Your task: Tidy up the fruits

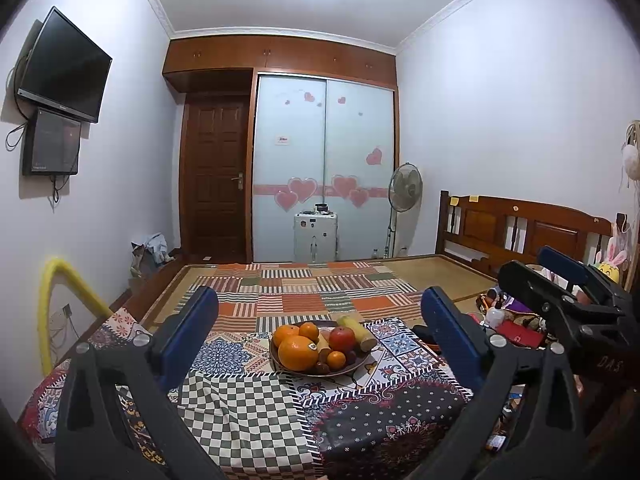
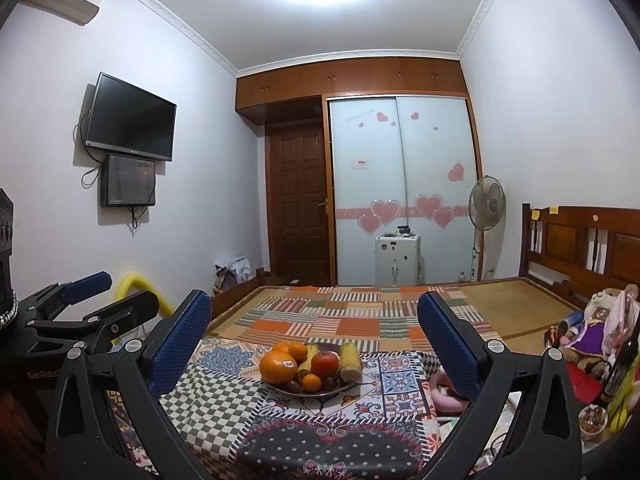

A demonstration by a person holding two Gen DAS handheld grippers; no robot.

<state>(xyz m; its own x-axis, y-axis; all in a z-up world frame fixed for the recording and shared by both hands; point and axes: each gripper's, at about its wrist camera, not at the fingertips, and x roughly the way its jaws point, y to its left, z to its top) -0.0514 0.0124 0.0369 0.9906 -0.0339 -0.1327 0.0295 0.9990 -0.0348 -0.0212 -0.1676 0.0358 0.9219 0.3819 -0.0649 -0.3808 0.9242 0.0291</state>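
A dark plate [image 1: 276, 364] of fruit sits on a patchwork cloth [image 1: 240, 408]. It holds a big orange with a sticker [image 1: 298, 353], smaller oranges [image 1: 309, 330], a red apple [image 1: 342, 338], a yellow fruit [image 1: 357, 332] and small dark fruits. My left gripper [image 1: 320, 332] is open and empty, held back from the plate. My right gripper [image 2: 314, 332] is open and empty, also short of the plate [image 2: 344, 388]. The right gripper shows at the right of the left wrist view [image 1: 560, 280]; the left gripper shows at the left of the right wrist view [image 2: 88, 296].
A striped patchwork blanket [image 1: 316, 292] covers the bed mat beyond. Toys and clutter [image 2: 596, 336] lie at the right by the wooden headboard [image 1: 520, 228]. A yellow foam tube [image 1: 56, 292] stands at the left. A fan [image 1: 406, 188], wardrobe and door are at the far wall.
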